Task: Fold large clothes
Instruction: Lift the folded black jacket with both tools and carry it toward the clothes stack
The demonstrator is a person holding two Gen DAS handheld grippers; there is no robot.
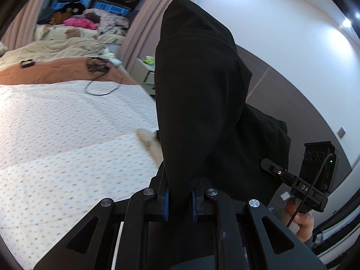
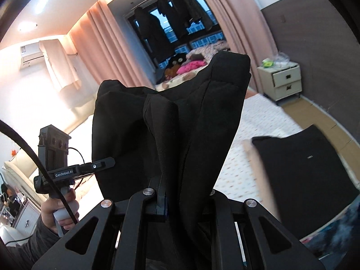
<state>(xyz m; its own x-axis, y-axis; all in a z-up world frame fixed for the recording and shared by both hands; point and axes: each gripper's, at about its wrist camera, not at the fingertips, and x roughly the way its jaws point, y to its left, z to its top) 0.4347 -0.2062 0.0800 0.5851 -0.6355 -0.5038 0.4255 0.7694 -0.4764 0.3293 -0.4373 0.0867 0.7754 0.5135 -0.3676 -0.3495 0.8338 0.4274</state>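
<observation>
A large black garment (image 1: 202, 94) hangs in the air between both grippers, above a bed. My left gripper (image 1: 180, 204) is shut on one edge of it, cloth pinched between its blue pads. My right gripper (image 2: 180, 202) is shut on another part of the black garment (image 2: 180, 117), which bunches up and hides its right finger. The right gripper also shows in the left wrist view (image 1: 299, 184), and the left gripper shows in the right wrist view (image 2: 67, 171), each held in a hand.
The bed's dotted white sheet (image 1: 67, 135) lies below. A folded black garment (image 2: 303, 175) lies on the bed at right. A black cable (image 1: 99, 76) lies on the orange blanket. A white nightstand (image 2: 281, 81) and pink curtains (image 2: 108, 42) stand behind.
</observation>
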